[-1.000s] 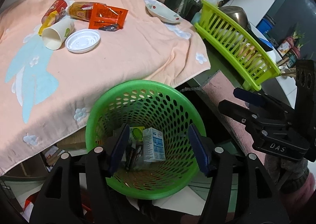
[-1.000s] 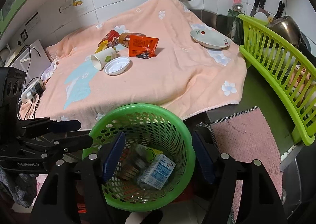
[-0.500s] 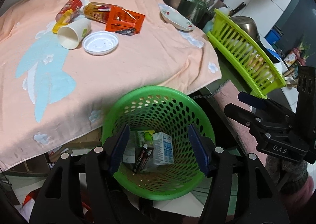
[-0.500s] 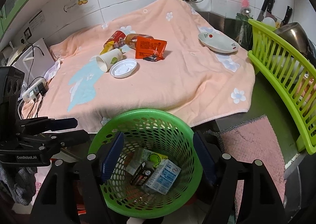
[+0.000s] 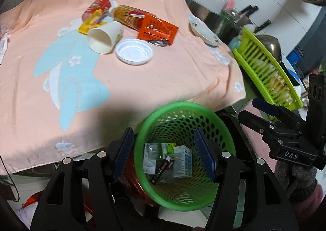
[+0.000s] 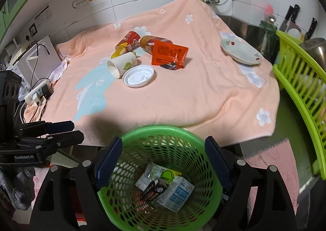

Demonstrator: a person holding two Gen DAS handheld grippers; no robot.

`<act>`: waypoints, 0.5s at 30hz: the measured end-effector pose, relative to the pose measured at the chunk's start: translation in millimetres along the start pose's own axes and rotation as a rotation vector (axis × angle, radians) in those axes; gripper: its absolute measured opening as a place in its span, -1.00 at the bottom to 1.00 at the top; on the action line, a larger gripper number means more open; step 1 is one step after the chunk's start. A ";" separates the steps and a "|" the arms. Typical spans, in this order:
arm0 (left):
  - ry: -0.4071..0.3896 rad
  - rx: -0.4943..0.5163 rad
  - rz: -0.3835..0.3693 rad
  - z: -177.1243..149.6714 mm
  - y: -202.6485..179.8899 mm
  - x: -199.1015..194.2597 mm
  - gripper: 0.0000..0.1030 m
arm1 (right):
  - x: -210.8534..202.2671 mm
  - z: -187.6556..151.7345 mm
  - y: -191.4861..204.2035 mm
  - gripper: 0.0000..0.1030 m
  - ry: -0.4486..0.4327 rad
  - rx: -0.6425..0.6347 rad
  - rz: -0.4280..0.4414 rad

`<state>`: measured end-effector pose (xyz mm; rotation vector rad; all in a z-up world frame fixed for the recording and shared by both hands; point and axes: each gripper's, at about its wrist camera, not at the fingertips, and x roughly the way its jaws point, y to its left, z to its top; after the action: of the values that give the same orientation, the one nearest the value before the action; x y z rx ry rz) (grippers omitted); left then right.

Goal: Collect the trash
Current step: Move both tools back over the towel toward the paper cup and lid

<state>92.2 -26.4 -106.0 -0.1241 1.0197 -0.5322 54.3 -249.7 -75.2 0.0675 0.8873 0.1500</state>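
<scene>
A green perforated basket (image 5: 184,108) (image 6: 163,131) stands below the counter's front edge and holds small cartons and wrappers (image 5: 182,158) (image 6: 175,192). On the peach towel (image 5: 142,80) (image 6: 183,92) lie a paper cup (image 5: 105,37) (image 6: 122,63), a white lid (image 5: 134,51) (image 6: 139,76), an orange packet (image 5: 158,28) (image 6: 169,54), a brown bottle (image 5: 125,15) (image 6: 148,42) and a red can (image 5: 97,6) (image 6: 130,39). My left gripper (image 5: 164,152) is open and empty above the basket. My right gripper (image 6: 163,161) is open and empty above it too.
A white dish (image 5: 203,31) (image 6: 240,52) sits at the towel's far right. A lime dish rack (image 5: 267,66) (image 6: 301,96) stands to the right, knives behind it. A power strip with cables (image 6: 38,92) lies left of the towel. A pink mat (image 6: 271,155) lies right of the basket.
Both grippers have drawn back and up from the basket; more of the towel and the trash on it shows. Both stay open and empty.
</scene>
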 end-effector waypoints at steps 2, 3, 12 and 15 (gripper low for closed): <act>-0.005 -0.013 0.006 3.1 6.6 -0.9 0.19 | 5.8 5.8 4.1 0.59 0.002 -0.010 0.004; -0.007 -0.021 0.009 5.1 10.8 -1.3 0.20 | 8.2 8.5 5.9 0.60 0.003 -0.014 0.006; -0.018 -0.058 0.029 16.0 33.2 -3.5 0.20 | 28.2 28.8 24.4 0.62 0.008 -0.041 0.037; -0.020 -0.070 0.035 18.6 40.1 -3.6 0.22 | 33.7 32.5 28.6 0.62 0.012 -0.047 0.044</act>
<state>120.9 7.4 -107.0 -0.1731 1.0201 -0.4623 97.5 -216.0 -77.1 0.0423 0.8942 0.2121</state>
